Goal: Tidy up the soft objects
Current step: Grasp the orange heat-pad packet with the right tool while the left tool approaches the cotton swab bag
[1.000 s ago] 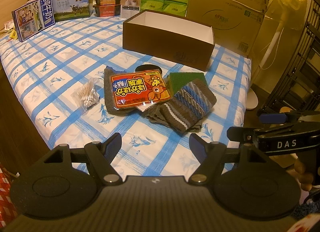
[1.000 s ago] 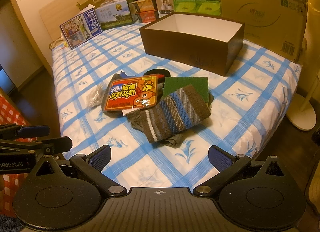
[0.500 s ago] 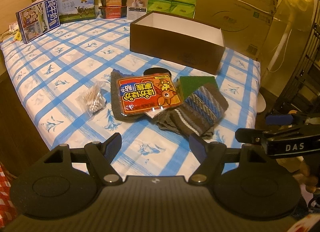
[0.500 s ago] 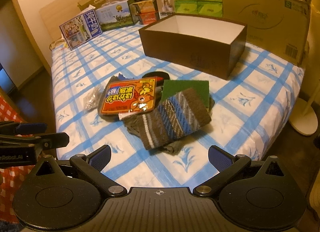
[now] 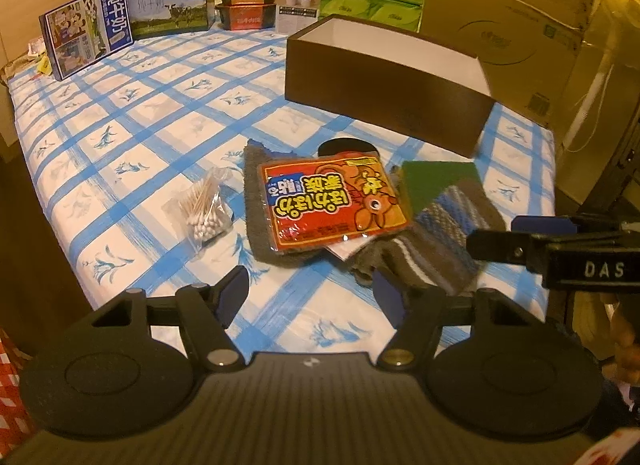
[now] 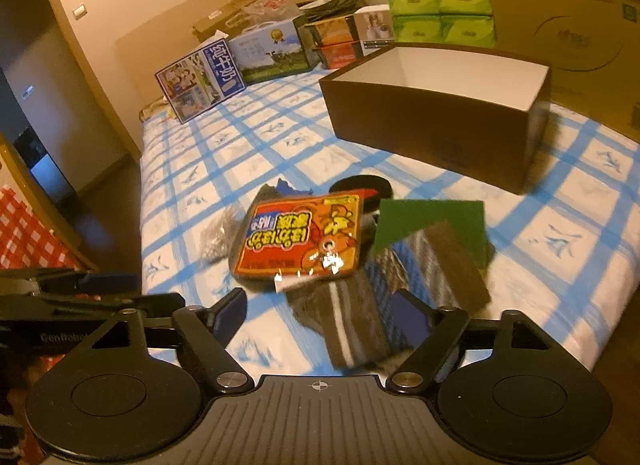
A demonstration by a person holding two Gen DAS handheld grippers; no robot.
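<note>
Both grippers have closed in on the striped knit cloth (image 5: 448,233) before the brown box (image 5: 384,81). Left gripper (image 5: 312,293) and right gripper (image 6: 320,317) gape wide, empty; a first pickup looks imminent

A glossy plastic heat-pack wrapper (image 5: 334,203) is seen on a coarse grey cloth (image 5: 256,201). A striped knitted sock (image 5: 436,241) looks woolly, the green pad (image 5: 438,181) matt and rough. The checked bedsheet (image 5: 160,113) is smooth cloth.

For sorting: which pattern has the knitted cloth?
Knitted cloth: brown with blue, white stripes; clearest in left wrist view.
</note>
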